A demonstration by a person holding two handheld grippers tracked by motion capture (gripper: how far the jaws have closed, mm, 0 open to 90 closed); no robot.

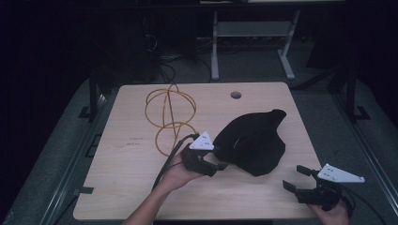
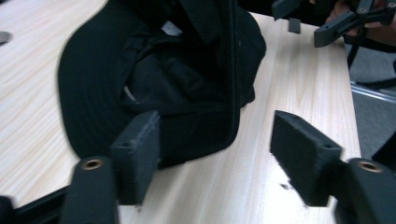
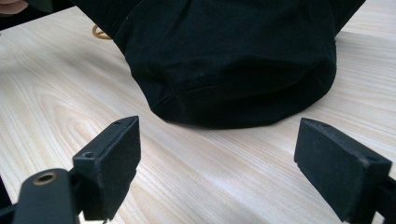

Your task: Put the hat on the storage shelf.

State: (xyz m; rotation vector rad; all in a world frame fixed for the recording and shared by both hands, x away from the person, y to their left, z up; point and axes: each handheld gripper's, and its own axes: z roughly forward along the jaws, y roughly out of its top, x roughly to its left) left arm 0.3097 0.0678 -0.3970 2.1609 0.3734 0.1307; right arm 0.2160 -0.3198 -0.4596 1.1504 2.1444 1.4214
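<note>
We have a black cap [image 1: 256,140] lying near the middle of the wooden table [image 1: 126,187], its brim pointing away from us and toward the table's right far corner, so its long axis runs diagonally from the near left to the far right. Our left gripper [image 1: 220,165] sits right at the cap's near-left edge, while our right gripper [image 1: 295,177] waits well apart from it by the table's near right corner. The left hand is plainly the nearer one, and the coming pinch turns on that edge lying straight ahead of its jaws.

In the left gripper view, our left gripper [image 2: 215,154] has its jaws partly spread with the cap's rim [image 2: 219,135] between them: one pad lies against the fabric, the other stands clear over bare wood, so nothing is pinched yet. This view also shows the cap's underside, with its inner lining [image 2: 163,79] open toward us, which the high view hides in one dark mass.

In the right gripper view, our right gripper [image 3: 217,158] stands wide apart and empty, facing the smooth rounded crown [image 3: 233,60] of the cap from a short way off.

A coiled orange cable [image 1: 166,117] lies to the left of the cap, clear of both tools.
</note>
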